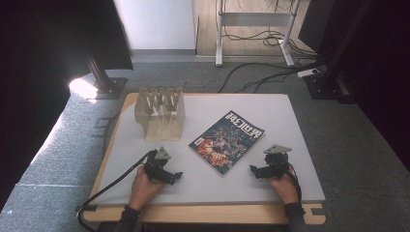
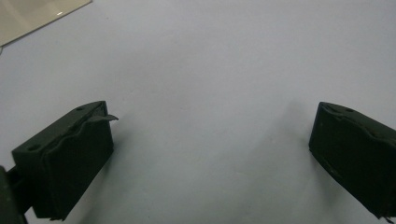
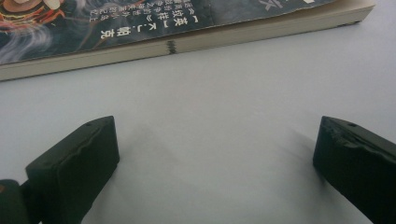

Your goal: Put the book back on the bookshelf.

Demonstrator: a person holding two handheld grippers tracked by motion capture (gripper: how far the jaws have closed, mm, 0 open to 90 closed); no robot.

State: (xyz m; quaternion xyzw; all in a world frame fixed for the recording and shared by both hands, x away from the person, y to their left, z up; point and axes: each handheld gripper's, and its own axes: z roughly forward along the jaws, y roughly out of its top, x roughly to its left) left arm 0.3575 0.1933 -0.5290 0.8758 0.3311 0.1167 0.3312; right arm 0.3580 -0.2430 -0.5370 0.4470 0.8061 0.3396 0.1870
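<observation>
- Trouble first, as I am reading it: the magazine [image 1: 226, 141] is lying flat on the white table mat [image 1: 290, 116], closed, cover up, turned at an angle, between my two grippers and nearer the right one.
- I am judging that a flat, thin, floppy thing like this is giving the jaws no edge to take; if I am pushing in low from the side, it is likely sliding across the smooth mat instead of lifting.
- I am also expecting that a pinch on the cover alone is peeling it open or creasing it, since the pages are loose along the edge I am seeing in the right gripper view [image 3: 187, 44].
- I am holding the right gripper [image 1: 259, 170] with its jaws spread wide and nothing between them, resting low over the mat and facing that page edge, near it but apart.
- I am holding the left gripper [image 1: 172, 176] likewise wide apart and empty, over bare mat, well apart from the magazine.
- Container: the pale wooden slotted rack [image 1: 160, 112] is standing at the far left of the mat; its slots are looking empty from the high view.
- I am guessing a sagging magazine is catching on the rack's dividers if I am steering it there.
</observation>
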